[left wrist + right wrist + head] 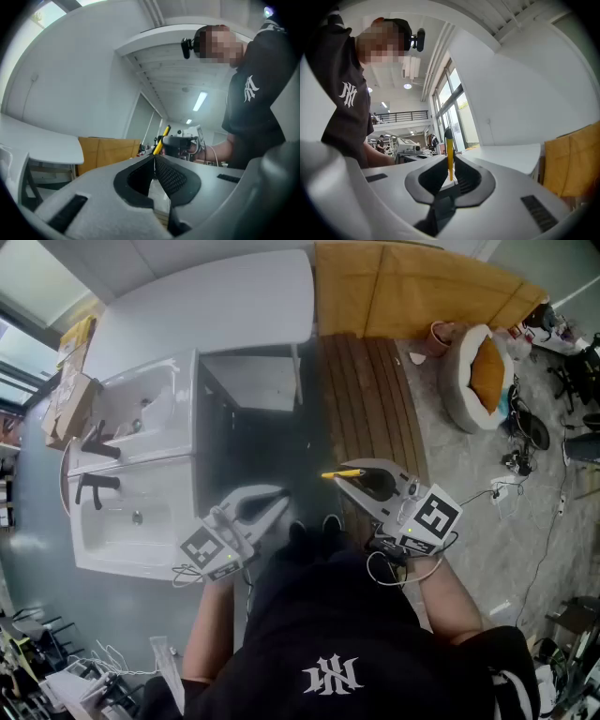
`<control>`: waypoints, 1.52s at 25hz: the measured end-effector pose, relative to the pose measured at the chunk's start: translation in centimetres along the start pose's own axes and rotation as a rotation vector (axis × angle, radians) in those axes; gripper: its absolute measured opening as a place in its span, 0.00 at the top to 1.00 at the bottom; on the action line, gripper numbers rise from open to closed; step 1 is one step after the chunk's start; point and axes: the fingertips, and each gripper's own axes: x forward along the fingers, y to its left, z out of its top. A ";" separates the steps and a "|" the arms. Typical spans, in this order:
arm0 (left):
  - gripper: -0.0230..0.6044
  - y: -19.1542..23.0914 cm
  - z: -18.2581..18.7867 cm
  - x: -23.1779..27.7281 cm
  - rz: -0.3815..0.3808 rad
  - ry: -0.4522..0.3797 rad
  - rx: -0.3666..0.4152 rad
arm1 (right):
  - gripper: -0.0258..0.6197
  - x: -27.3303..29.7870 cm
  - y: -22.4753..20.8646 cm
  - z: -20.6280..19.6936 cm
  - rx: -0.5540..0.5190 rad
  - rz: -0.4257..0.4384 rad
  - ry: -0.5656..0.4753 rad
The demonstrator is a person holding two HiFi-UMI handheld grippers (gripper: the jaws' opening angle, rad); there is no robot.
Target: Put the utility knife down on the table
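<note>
A slim yellow utility knife (342,472) with a black end sticks out sideways from my right gripper (339,477), which is shut on it in front of my body. In the right gripper view the utility knife (449,159) stands upright between the closed jaws of my right gripper (450,164). My left gripper (281,499) is held beside it, jaws shut with nothing between them. In the left gripper view the left gripper (154,158) points toward the knife (162,139). The white table (216,310) lies ahead, well beyond both grippers.
Two white sinks (131,465) with black taps stand at the left. A strip of wooden slats (366,399) runs ahead, with yellow-brown cardboard (422,287) behind it. A round pet bed (478,371) and cables (520,456) lie on the floor at the right.
</note>
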 end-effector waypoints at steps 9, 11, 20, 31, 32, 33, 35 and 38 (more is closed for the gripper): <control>0.95 -1.5 -0.3 -3.0 0.014 0.009 0.003 | 0.90 1.3 1.7 -0.7 0.004 0.022 0.023; 0.95 -1.3 0.1 -3.4 0.016 0.009 0.018 | 0.90 1.7 1.9 -0.7 0.008 0.024 0.016; 0.95 -1.8 1.5 -1.7 -0.001 0.008 0.049 | 0.90 0.7 0.9 0.2 0.011 0.013 0.005; 0.95 -4.0 1.6 2.9 -0.002 0.053 0.061 | 0.90 -3.8 -0.8 -0.4 0.063 0.056 -0.018; 0.95 -4.3 1.6 3.2 -0.006 0.055 0.060 | 0.90 -4.2 -1.0 -0.4 0.069 0.059 -0.026; 0.95 -4.7 1.6 3.5 -0.011 0.059 0.062 | 0.90 -4.6 -1.1 -0.4 0.073 0.060 -0.034; 0.95 -5.4 1.6 3.9 -0.024 0.068 0.070 | 0.90 -5.1 -1.1 -0.2 0.084 0.060 -0.051; 0.95 -5.5 1.7 3.8 -0.032 0.075 0.071 | 0.90 -5.0 -1.1 -0.2 0.091 0.062 -0.062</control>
